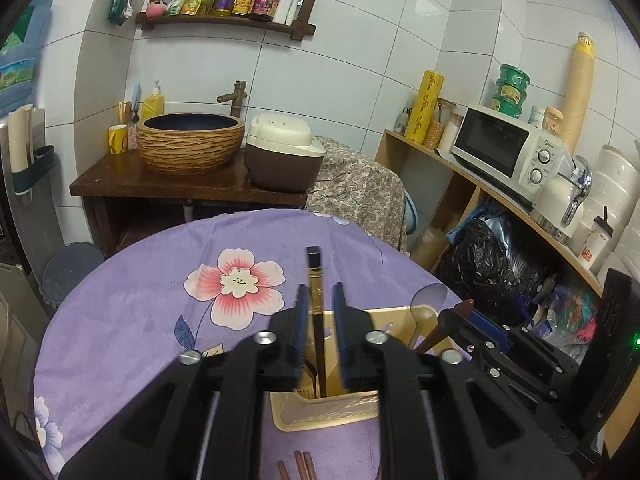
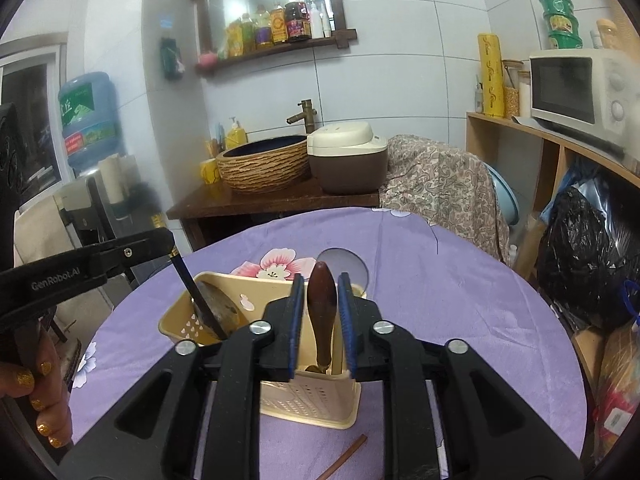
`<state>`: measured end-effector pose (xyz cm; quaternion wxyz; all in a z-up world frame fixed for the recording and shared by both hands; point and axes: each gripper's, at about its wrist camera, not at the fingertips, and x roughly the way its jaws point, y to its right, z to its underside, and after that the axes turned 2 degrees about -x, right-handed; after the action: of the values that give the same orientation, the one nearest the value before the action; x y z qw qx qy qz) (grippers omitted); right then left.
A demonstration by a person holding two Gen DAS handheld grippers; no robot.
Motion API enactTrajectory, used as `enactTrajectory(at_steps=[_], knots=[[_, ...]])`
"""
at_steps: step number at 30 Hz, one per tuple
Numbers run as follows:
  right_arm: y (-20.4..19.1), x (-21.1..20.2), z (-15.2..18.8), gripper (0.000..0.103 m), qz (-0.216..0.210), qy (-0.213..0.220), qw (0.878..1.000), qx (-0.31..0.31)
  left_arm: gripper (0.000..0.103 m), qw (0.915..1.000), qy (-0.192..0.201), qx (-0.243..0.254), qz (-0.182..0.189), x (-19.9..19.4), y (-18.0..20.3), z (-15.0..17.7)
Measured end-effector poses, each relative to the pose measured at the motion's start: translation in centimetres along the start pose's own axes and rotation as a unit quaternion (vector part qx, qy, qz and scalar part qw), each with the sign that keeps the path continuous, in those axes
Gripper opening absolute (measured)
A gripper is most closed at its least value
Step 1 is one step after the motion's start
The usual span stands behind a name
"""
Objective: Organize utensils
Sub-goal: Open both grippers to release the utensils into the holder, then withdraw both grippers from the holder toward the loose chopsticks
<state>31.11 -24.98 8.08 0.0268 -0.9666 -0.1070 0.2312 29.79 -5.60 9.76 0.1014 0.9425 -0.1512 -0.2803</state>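
The beige utensil holder (image 2: 308,400) stands on the purple flowered tabletop (image 2: 460,320). A black chopstick (image 1: 316,308) stands in it between the parted jaws of the left hand-held gripper (image 1: 320,332), untouched. The right hand-held gripper (image 2: 322,320), also slightly open, brackets a brown wooden handle (image 2: 322,308). Loose brown chopsticks (image 1: 298,466) lie nearby.

The lower ends of the black chopsticks (image 1: 316,320) and the wooden-handled utensil (image 2: 322,312) are hidden inside the beige holder (image 2: 312,404). Brown chopsticks (image 1: 298,466) at the worktop's near edge are cut off by the picture's bottom edge.
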Motion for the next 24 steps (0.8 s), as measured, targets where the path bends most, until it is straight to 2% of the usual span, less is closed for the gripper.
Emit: enactTrajectory(at_steps=[1, 2, 4, 7, 11, 17, 20, 24], knots=[[0.0, -0.2, 0.1, 0.039, 0.004, 0.005, 1.000, -0.001, 0.043, 1.0000, 0.003, 0.001, 0.001, -0.3, 0.0, 0.1], [0.0, -0.4, 0.2, 0.051, 0.008, 0.009, 1.000, -0.002, 0.054, 1.0000, 0.008, 0.002, -0.001, -0.7, 0.0, 0.2], [0.1, -1.4, 0.4, 0.053, 0.009, 0.021, 1.000, 0.001, 0.056, 0.9997, 0.022, 0.004, -0.007, -1.8, 0.0, 0.7], [0.3, -2.9, 0.9, 0.054, 0.001, 0.026, 1.000, 0.014, 0.063, 0.9995, 0.031, 0.001, -0.010, -3.3, -0.3, 1.8], [0.3, -5.9, 2.5, 0.067, 0.013, 0.029, 0.999, 0.006, 0.071, 0.9994, 0.026, 0.013, -0.020, -4.9, -0.7, 4.0], [1.0, -7.5, 7.2, 0.086, 0.075, -0.037, 0.996, -0.009, 0.074, 0.9972, -0.017, 0.029, -0.067, -5.7, -2.6, 9.3], [1.3, -7.3, 10.7, 0.087, 0.097, -0.090, 0.991, -0.007, 0.074, 0.9938, -0.055, 0.032, -0.091, -5.3, -3.6, 12.7], [0.9, -6.9, 15.0, 0.087, 0.096, -0.148, 0.984, 0.003, 0.074, 0.9900, -0.103, 0.020, -0.094, -4.4, -4.7, 16.1]])
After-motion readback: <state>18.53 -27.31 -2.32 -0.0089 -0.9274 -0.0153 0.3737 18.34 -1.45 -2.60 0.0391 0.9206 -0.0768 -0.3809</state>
